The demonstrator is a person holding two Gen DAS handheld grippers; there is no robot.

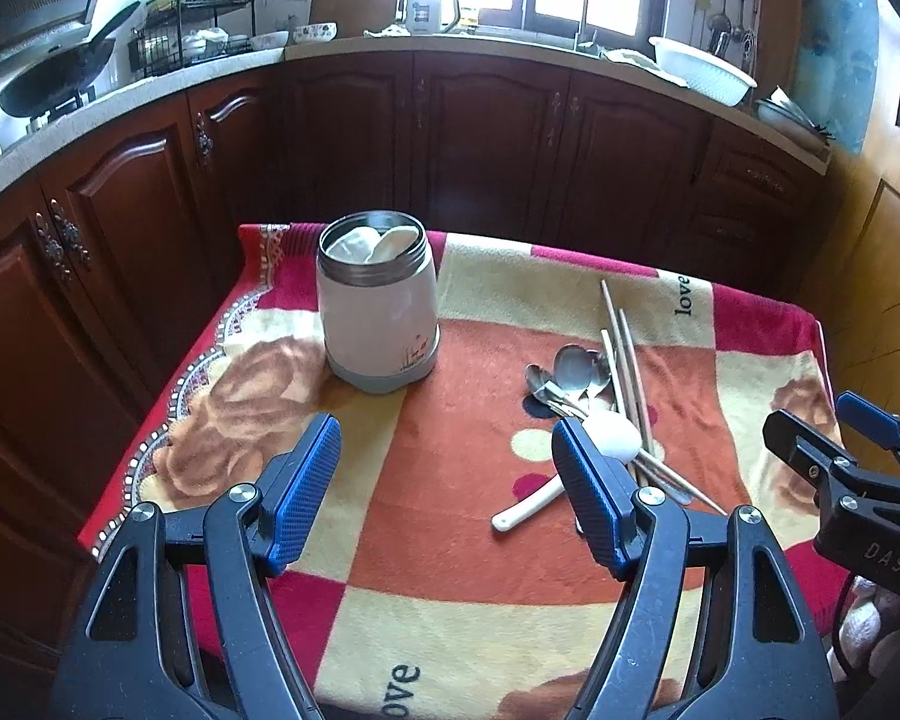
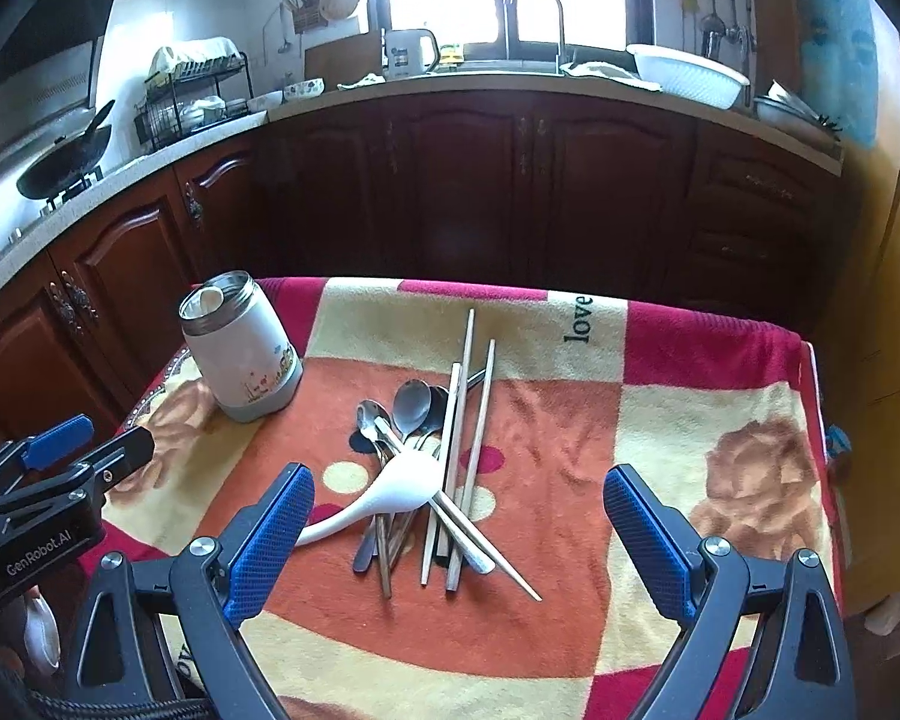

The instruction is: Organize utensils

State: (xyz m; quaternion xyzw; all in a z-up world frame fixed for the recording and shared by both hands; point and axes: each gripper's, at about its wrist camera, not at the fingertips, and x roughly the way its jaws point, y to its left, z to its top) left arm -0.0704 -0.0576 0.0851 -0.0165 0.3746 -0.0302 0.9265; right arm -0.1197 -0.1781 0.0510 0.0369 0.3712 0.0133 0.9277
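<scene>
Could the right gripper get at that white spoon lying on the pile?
Probably yes. The right gripper is open and empty, and the white spoon lies on top of the pile, just ahead of it, with nothing covering it.

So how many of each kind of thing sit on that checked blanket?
White plastic spoon: 1
Steel spoons, overlapping: at least 3
Pale wooden chopsticks, crossed in the pile: at least 4
White jar with steel rim: 1
Total: at least 9

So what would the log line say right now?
left gripper: open | right gripper: open | utensils: piled on blanket | jar: upright
</scene>
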